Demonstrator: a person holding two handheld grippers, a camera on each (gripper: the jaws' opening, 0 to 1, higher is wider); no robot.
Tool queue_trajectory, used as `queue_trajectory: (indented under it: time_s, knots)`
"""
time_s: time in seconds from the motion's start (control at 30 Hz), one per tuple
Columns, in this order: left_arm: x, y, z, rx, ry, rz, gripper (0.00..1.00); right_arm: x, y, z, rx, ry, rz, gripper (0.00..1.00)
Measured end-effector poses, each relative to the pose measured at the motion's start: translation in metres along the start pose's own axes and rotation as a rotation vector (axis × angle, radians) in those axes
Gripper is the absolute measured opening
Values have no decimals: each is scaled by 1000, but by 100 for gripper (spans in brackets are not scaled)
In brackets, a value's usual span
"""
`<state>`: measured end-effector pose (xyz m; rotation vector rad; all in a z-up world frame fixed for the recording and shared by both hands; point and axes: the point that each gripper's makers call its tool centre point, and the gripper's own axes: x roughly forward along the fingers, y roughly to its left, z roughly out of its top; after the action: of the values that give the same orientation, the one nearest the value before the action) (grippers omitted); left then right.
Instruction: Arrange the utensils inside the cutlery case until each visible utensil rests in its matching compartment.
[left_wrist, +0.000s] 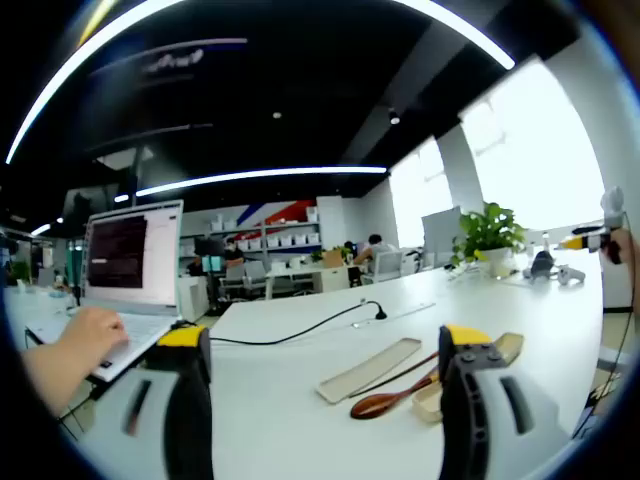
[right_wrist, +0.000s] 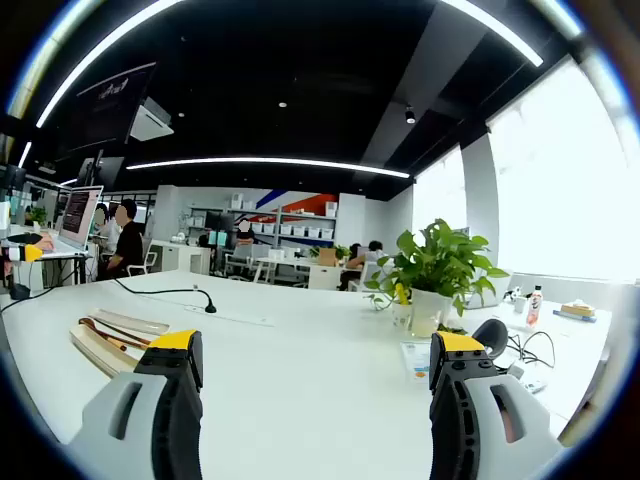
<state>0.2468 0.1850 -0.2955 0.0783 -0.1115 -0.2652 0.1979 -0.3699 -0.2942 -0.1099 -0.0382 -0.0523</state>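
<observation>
Both the left gripper (left_wrist: 330, 375) and right gripper (right_wrist: 310, 385) are hovering wide open and empty — any careless reach is risking knocking the wooden spoon (left_wrist: 392, 398) off the white surface (left_wrist: 300, 400) — away from the cutlery case (left_wrist: 368, 369).

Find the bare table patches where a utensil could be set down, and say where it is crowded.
Bare: the white table between the cutlery case and the potted plant, ahead of the right tongs; also the strip between the laptop and the black cable. Crowded: around the brown spoon beside the case, and the plant's corner.
</observation>
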Motion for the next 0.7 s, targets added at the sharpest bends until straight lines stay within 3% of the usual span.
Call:
queue_trajectory:
  time_s: [0.7]
  knots:
    - [-1, 0, 0, -2, 2, -4, 100, -4, -5, 1, 13, -2, -15, 98]
